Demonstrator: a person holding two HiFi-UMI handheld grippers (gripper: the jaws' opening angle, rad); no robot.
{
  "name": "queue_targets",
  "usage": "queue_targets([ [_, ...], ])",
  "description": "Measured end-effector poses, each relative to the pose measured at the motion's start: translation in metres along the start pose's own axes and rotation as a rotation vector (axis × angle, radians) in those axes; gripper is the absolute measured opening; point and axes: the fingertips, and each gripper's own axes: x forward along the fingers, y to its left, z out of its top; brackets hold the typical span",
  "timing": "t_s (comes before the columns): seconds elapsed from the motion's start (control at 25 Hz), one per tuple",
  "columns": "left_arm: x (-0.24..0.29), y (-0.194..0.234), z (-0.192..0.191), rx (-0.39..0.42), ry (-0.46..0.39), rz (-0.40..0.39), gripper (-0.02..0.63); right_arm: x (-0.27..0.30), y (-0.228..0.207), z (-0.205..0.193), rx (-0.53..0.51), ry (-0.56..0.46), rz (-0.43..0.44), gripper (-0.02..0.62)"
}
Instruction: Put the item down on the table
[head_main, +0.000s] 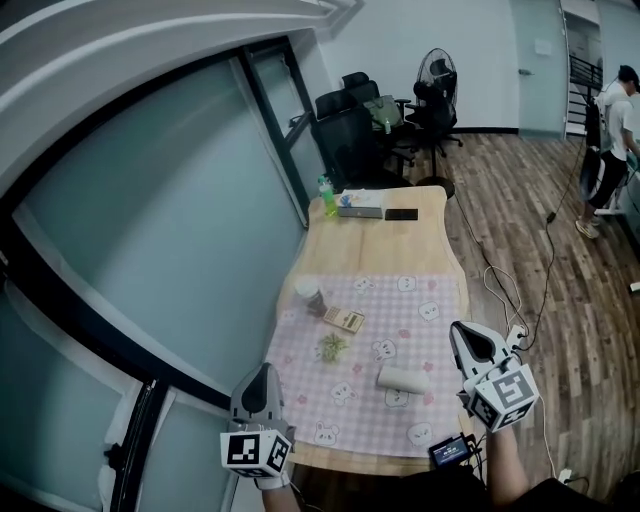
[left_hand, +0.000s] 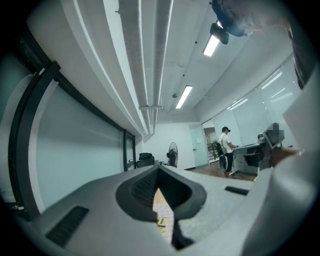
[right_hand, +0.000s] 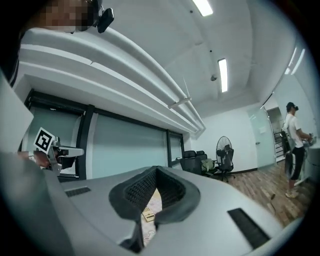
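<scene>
The left gripper (head_main: 266, 372) and right gripper (head_main: 460, 332), both clenched on nothing, hang by the pink checked tablecloth (head_main: 420, 345); a careless sweep could knock the white cylindrical roll (head_main: 403, 378) off.

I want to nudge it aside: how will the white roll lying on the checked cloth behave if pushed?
The white roll lies on its side, so a push would probably set it rolling. It looks like paper: likely light and squashable. The cloth may slow it.
</scene>
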Motion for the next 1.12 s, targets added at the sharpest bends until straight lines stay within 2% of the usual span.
queue_targets([
  [0.32, 0.006, -0.007, -0.004, 0.012, 0.018, -0.020, -0.002, -0.002, 0.004, 0.004, -0.015, -0.004, 0.011, 0.017],
  [0.48, 0.000, -0.007, -0.004, 0.006, 0.014, -0.013, -0.002, -0.006, 0.012, -0.002, -0.083, 0.027, 0.025, 0.017],
  [0.84, 0.001, -0.015, -0.007, 0.026, 0.029, -0.019, -0.002, -0.004, 0.018, -0.013, -0.042, 0.039, 0.041, 0.017],
  [1.12, 0.003, -0.025, -0.012, 0.043, 0.045, -0.055, -0.002, -0.005, 0.016, -0.016, 0.000, 0.046, 0.033, 0.017],
])
